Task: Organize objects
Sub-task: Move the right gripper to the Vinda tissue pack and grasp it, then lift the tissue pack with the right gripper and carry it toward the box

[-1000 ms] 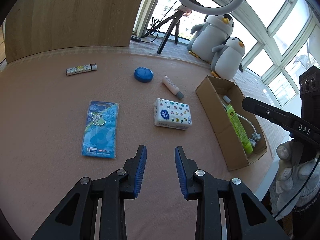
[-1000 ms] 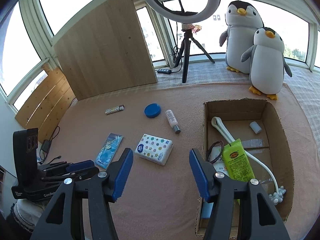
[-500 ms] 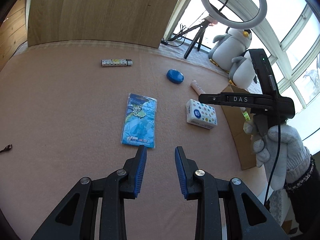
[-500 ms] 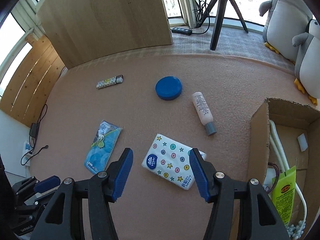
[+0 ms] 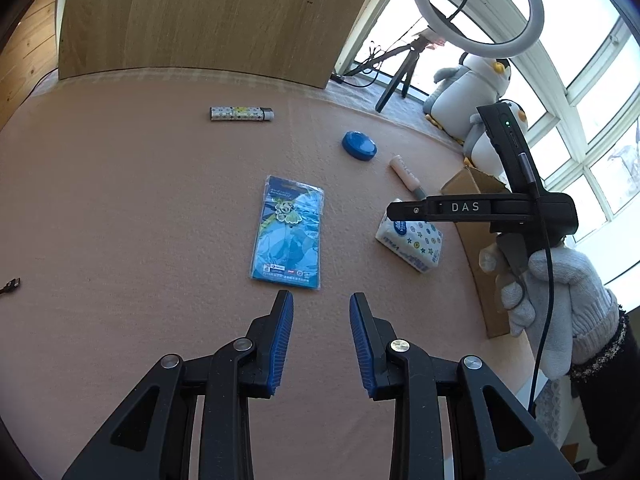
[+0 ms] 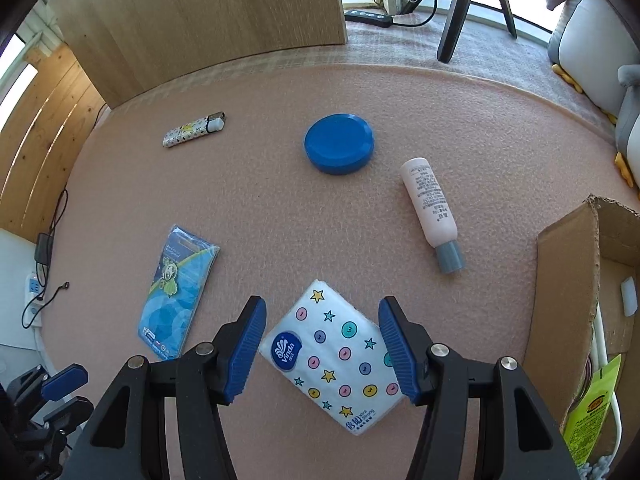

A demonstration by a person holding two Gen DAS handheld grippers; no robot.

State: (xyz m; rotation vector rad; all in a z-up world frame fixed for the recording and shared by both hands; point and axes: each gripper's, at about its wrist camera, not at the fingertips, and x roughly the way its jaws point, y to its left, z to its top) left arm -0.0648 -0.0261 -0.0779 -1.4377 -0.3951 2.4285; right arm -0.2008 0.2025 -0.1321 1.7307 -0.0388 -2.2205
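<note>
A white tissue pack (image 6: 332, 360) with coloured stars and dots lies on the pink mat. My right gripper (image 6: 322, 320) hovers just above it, open, with the pack between the blue pads and neither pad pressing on it. In the left wrist view the same tissue pack (image 5: 412, 242) sits under the right gripper's black frame, held by a gloved hand (image 5: 560, 288). My left gripper (image 5: 322, 304) is open and empty, its tips just short of a flat blue packet (image 5: 290, 232). The cardboard box (image 6: 568, 280) stands at the right with several items inside.
On the mat beyond lie a round blue lid (image 6: 339, 148), a pale tube with a grey cap (image 6: 432, 212) and a patterned lighter (image 6: 194, 130). A wooden board (image 6: 200, 12), a tripod leg (image 6: 452, 20) and plush penguins (image 5: 476, 80) stand at the back. Cables lie at the left.
My right gripper has tipped downward and dropped over the tissue pack, which now lies between its fingers. The left gripper shifted until the blue packet lay straight ahead, then held still.
</note>
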